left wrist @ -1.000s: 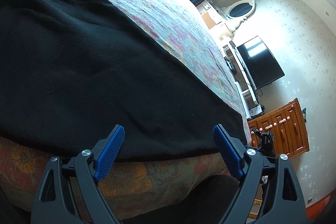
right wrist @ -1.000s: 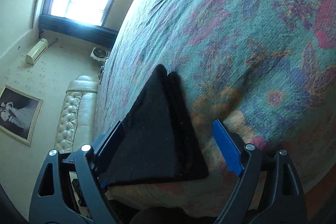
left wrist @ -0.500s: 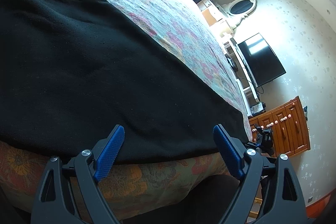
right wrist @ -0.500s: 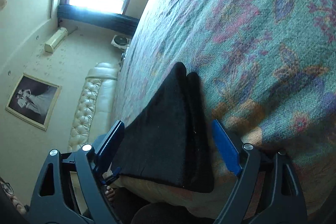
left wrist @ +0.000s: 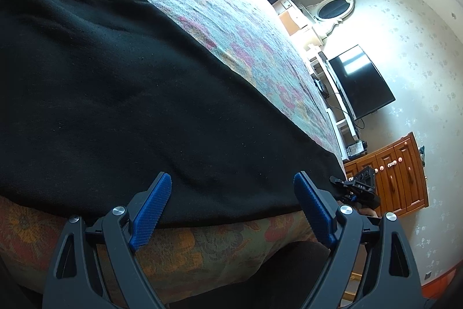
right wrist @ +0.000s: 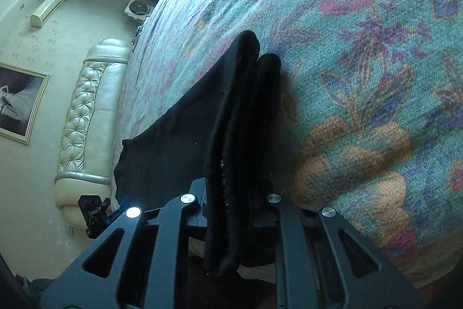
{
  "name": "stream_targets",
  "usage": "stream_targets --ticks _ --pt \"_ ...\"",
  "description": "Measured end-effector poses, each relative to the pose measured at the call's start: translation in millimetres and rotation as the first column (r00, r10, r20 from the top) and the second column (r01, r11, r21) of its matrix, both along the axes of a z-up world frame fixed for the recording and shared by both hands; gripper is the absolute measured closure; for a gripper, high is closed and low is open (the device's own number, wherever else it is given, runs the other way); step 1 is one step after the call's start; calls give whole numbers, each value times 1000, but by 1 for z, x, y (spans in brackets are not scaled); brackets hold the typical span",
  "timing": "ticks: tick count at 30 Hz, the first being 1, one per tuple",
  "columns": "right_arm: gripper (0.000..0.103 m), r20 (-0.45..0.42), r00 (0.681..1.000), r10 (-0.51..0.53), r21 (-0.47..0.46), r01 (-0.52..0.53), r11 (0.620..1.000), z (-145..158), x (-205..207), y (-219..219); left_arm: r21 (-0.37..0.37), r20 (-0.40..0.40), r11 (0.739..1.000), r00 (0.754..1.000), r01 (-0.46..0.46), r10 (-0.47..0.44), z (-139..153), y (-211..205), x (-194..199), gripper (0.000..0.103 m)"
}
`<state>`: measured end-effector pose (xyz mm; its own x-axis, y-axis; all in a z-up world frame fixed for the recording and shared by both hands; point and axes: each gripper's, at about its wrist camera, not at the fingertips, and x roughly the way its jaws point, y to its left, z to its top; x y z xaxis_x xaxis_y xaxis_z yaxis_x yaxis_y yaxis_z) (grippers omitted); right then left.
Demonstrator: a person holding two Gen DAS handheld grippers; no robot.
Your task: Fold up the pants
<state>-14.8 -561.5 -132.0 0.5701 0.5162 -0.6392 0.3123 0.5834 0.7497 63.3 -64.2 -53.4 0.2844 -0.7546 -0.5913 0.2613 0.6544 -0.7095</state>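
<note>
Inspecting both views, we find the black pants [left wrist: 121, 106] lying on the bed [left wrist: 225, 19] near its edge; the right hand-held gripper [right wrist: 234, 210] is clamped on their folded edge; the left hand-held gripper [left wrist: 231, 193] stands spread wide, holding nothing.

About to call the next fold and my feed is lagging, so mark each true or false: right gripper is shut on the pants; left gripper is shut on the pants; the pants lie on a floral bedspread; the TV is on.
1. The right gripper is shut on the black pants. True.
2. The left gripper is shut on the pants. False: its blue pads stand wide apart at the pants' near edge.
3. The pants lie on a floral bedspread. True.
4. The TV is on. False: its screen is dark.
</note>
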Motion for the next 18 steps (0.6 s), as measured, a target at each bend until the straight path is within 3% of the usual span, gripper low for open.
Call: stream_targets --ticks 4,9,18 --pt "89 -24 1000 -12 -105 9 994 22 3 18 -30 7 1000 1000 11 -10 6 -3 -1 18" --pt "90 1 999 -32 -168 32 985 55 0 28 -47 35 997 998 55 -53 16 -13 -4 18" --pt "90 120 992 47 -223 -19 975 147 17 79 -25 10 999 999 35 -35 10 13 2 18"
